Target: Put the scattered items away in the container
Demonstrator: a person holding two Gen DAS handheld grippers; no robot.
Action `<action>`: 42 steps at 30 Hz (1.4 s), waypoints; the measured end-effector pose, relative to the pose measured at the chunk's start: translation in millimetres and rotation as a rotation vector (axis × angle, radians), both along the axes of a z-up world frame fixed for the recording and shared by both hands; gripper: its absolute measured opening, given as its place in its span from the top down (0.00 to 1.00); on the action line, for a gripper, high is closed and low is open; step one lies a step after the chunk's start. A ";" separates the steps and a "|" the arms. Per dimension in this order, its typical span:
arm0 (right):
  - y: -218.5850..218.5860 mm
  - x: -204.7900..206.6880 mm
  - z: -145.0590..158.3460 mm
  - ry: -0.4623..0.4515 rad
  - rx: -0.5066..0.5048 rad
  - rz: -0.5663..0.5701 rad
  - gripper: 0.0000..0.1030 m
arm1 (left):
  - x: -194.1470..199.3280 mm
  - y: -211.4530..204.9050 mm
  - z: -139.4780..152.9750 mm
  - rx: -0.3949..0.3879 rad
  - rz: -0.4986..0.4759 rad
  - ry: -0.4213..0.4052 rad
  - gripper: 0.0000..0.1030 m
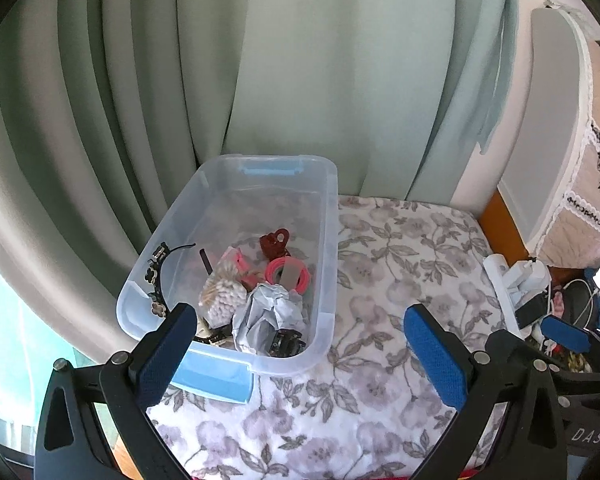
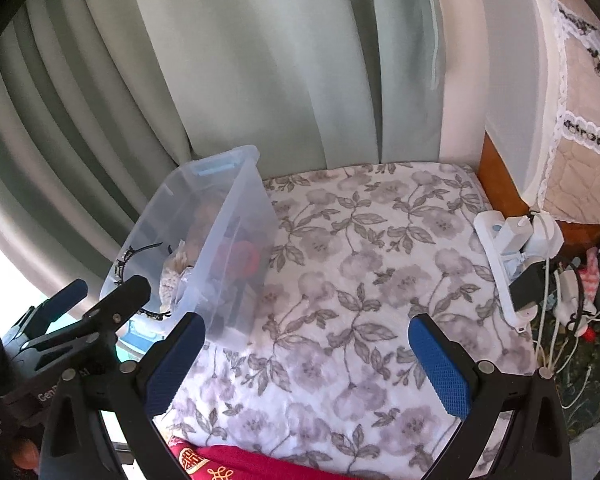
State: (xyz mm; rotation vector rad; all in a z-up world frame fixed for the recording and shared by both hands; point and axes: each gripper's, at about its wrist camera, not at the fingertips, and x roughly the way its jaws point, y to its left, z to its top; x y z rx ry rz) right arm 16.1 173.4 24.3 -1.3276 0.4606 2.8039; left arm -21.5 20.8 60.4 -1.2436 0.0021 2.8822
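Note:
A clear plastic bin [image 1: 328, 240] with blue latches sits at the left of a floral bed cover [image 1: 400, 272]. Inside lie a black flowered headband [image 1: 158, 276], a bag of cotton swabs [image 1: 222, 292], crumpled grey paper [image 1: 270, 316], a pink tape roll [image 1: 288, 274] and a dark red clip [image 1: 274, 240]. My left gripper [image 1: 300, 356] is open and empty, just in front of the bin's near end. My right gripper [image 2: 306, 364] hangs open and empty over the cover, right of the bin [image 2: 236, 216]. The left gripper's fingers [image 2: 124, 296] show at the left of the right wrist view.
Pale green curtains [image 1: 300, 60] hang right behind the bin. A white power strip with plugs and cables [image 2: 512, 248] lies at the bed's right edge. A quilted, lace-trimmed cover [image 2: 580, 140] stands at the far right. Red fabric [image 2: 228, 462] lies at the near edge.

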 end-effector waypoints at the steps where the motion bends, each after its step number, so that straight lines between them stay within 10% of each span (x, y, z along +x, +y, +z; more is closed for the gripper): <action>1: -0.1 1.5 2.2 0.003 0.004 -0.003 0.00 | 0.6 0.4 0.9 0.003 0.000 -0.002 0.00; 42: -29.8 12.0 29.0 -0.013 0.076 0.016 0.00 | 4.1 -29.1 5.7 0.060 0.046 -0.090 0.00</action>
